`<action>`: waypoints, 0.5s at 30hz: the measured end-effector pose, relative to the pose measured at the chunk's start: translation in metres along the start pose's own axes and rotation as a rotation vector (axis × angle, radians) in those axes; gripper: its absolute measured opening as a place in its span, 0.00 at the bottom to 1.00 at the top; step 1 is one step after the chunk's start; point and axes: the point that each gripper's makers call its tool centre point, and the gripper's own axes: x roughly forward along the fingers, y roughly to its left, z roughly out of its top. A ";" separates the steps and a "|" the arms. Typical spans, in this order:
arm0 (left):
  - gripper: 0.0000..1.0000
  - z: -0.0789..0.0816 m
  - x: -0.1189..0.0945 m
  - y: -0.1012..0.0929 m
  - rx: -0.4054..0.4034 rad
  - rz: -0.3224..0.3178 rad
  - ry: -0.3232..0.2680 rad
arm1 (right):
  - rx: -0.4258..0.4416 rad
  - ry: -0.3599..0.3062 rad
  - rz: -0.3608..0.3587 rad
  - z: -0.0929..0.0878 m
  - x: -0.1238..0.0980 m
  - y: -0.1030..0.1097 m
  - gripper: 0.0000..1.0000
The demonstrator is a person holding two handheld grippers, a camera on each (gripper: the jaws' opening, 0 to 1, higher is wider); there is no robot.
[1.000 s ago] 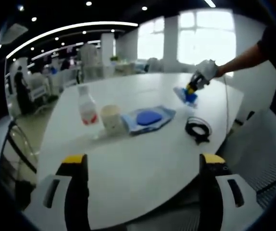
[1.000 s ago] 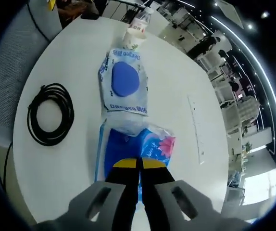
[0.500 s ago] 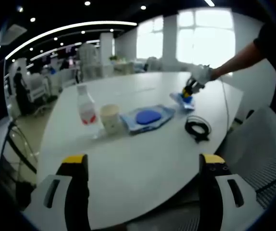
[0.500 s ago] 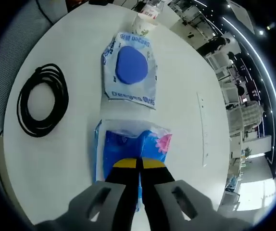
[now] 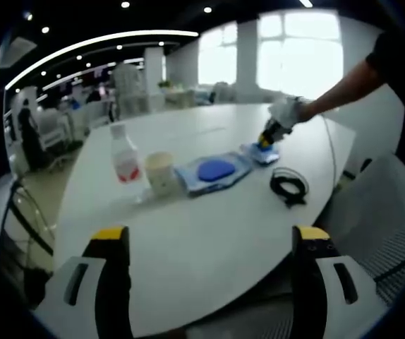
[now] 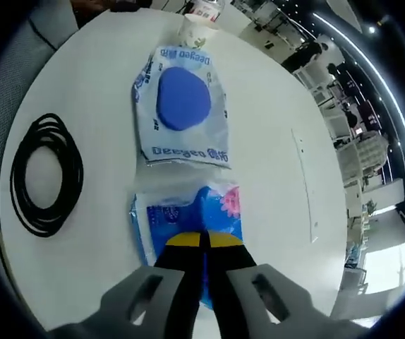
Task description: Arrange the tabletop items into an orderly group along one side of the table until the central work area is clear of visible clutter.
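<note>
My right gripper [image 6: 203, 240] is shut on a blue tissue packet [image 6: 188, 219], holding it low over the white table [image 6: 89, 233], just short of a clear pouch with a blue disc [image 6: 180, 106]. Beyond the pouch stands a paper cup [image 6: 197, 30]. A black cable coil [image 6: 44, 173] lies to the left. In the left gripper view my left gripper [image 5: 209, 236] is open over the near table edge, empty. Ahead of it stand a plastic bottle [image 5: 125, 157], the cup [image 5: 161, 172], the pouch [image 5: 213, 171], the packet [image 5: 263, 152] under the right gripper [image 5: 267, 138], and the coil [image 5: 290, 186].
A mesh chair [image 5: 382, 219] stands at the table's right edge and another chair [image 5: 26, 212] at the left. A thin seam with a small slot [image 6: 303, 176] runs across the tabletop to the right of the packet. Desks and people fill the room behind.
The right gripper has carried the blue packet down and closer to the clear pouch; the packet now sits nearly against the pouch's near edge. The left gripper has stayed put.
</note>
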 end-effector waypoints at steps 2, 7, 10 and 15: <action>0.92 0.000 0.000 -0.001 -0.001 -0.002 0.002 | 0.033 -0.004 0.003 -0.001 0.003 -0.001 0.00; 0.91 0.001 0.000 -0.002 -0.002 -0.002 0.002 | 0.120 -0.005 0.004 -0.002 0.011 -0.004 0.00; 0.91 0.002 0.000 -0.003 -0.001 -0.001 0.003 | 0.161 -0.006 0.004 -0.001 0.013 -0.003 0.00; 0.91 0.002 0.000 -0.003 -0.001 0.000 0.006 | 0.208 -0.001 0.007 0.000 0.016 -0.002 0.00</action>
